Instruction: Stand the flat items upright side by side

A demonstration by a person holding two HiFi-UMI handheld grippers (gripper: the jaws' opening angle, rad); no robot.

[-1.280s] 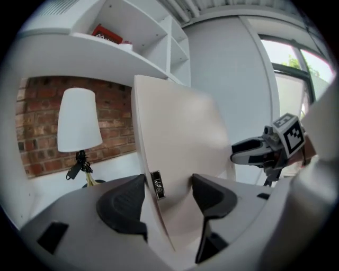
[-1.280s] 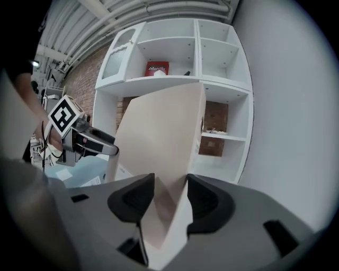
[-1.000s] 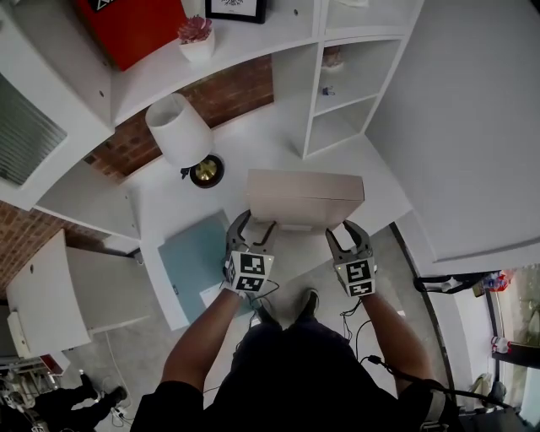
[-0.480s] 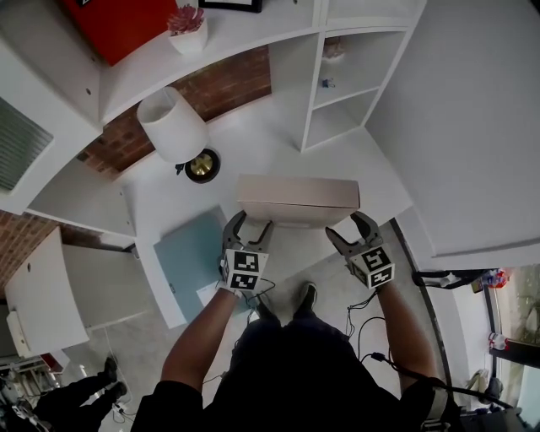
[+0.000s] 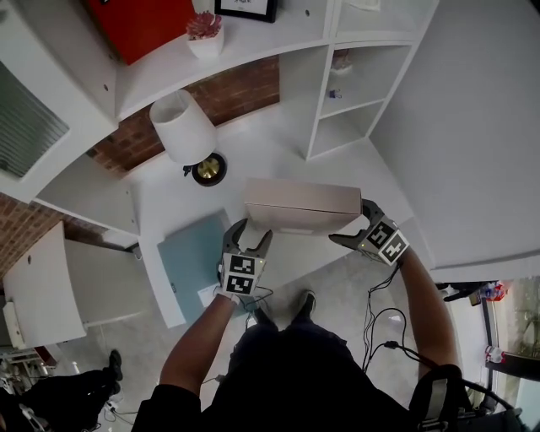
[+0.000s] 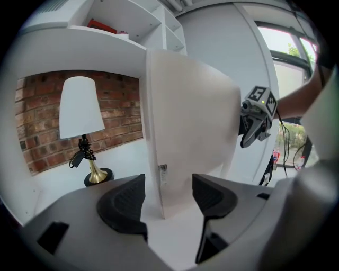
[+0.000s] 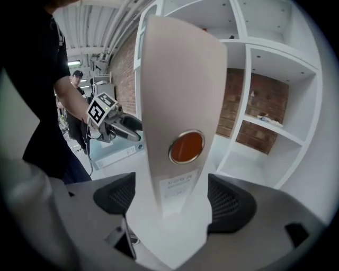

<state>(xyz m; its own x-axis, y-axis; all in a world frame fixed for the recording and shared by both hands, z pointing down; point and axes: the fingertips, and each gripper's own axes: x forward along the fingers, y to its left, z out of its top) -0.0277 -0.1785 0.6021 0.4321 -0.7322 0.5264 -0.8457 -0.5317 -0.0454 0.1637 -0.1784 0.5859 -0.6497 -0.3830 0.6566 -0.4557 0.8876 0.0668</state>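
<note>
A beige binder (image 5: 299, 202) stands upright on its edge on the white desk (image 5: 169, 207). My left gripper (image 5: 253, 232) is at its near left corner. Its jaws are open and the binder's thin edge (image 6: 159, 174) sits between the pads (image 6: 124, 198) untouched. My right gripper (image 5: 353, 224) is at the binder's right end, and its jaws have just been opening. The spine (image 7: 177, 95), with its orange ring hole (image 7: 186, 146), stands between the wide-open pads (image 7: 228, 201) with gaps on both sides. A blue-grey folder (image 5: 194, 257) lies flat on the desk left of the binder.
A white-shaded lamp (image 5: 184, 131) on a brass base stands behind the binder, against a brick wall. White shelf cubbies (image 5: 346, 84) rise at the back right. A potted plant (image 5: 205, 34) and a red box (image 5: 143, 25) sit on the shelf above. Cables trail on the floor.
My right gripper has swung out to the binder's right end, turned, and opened its jaws. The binder stays upright. The left gripper has barely moved.
</note>
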